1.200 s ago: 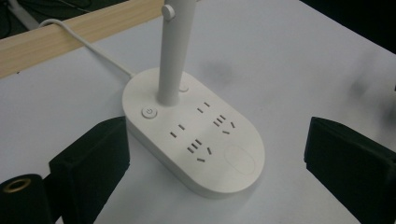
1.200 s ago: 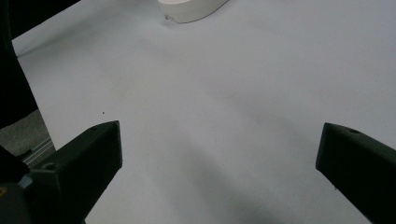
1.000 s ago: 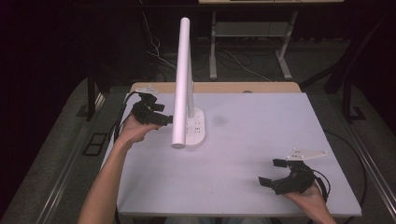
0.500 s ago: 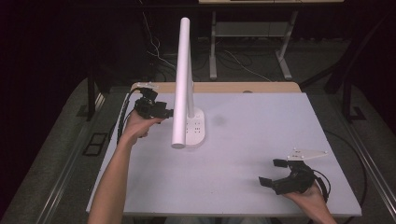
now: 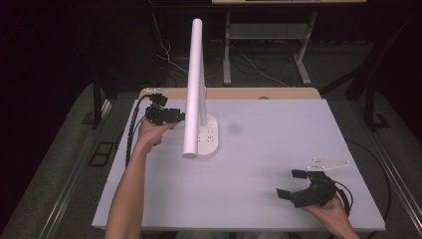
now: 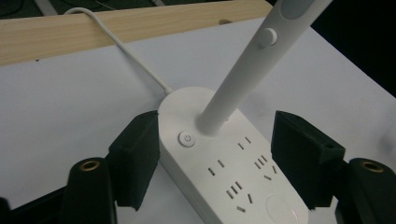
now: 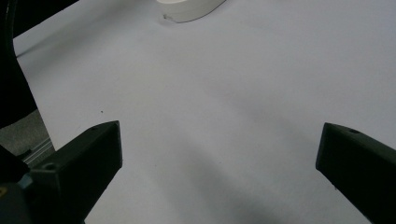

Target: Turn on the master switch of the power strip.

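Lamp base (image 5: 206,137) on table (image 5: 259,164) at ten o'clock; left gripper (image 5: 181,117) beside it at nine; right gripper (image 5: 291,184) at five, well apart.

High view looks down from above; gripper views sit close, sharing the white base (image 6: 219,158).

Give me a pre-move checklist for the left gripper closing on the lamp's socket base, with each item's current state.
1. Lamp base between the left gripper fingers: ok, one on each side while the jaws have just been closing.
2. Fingers pressing on the base: not ok, a gap shows on the right side.
3. Lamp stem upright: ok.
4. Power cord clear of the fingers: ok.
5. Right gripper out of the way: ok, open near the table's front edge.
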